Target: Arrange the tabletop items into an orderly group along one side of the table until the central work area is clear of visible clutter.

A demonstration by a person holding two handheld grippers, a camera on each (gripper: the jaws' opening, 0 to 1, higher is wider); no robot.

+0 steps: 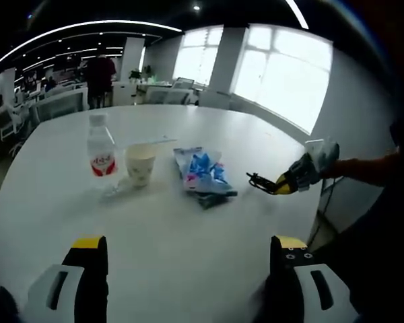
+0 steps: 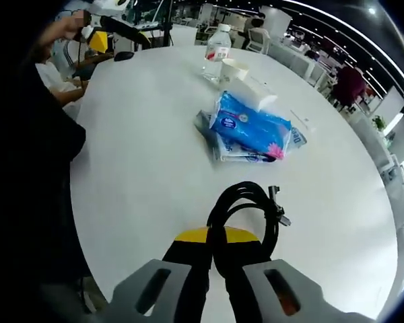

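A: Spreading wide and white, the surface is seen bare in front of the left hand-held gripper, whose jaws are held well apart with nothing between them. Its near edge is cut off.

B: What is hard to make out?

A: The label on the water bottle is blurred. The paper cup is set just beside it, and the blue tissue pack lies near, stacked on something partly hidden.

B: And the cable?

A: The coiled black cable is clamped between the closed jaws of the right hand-held gripper, near the surface edge, apart from the pack.
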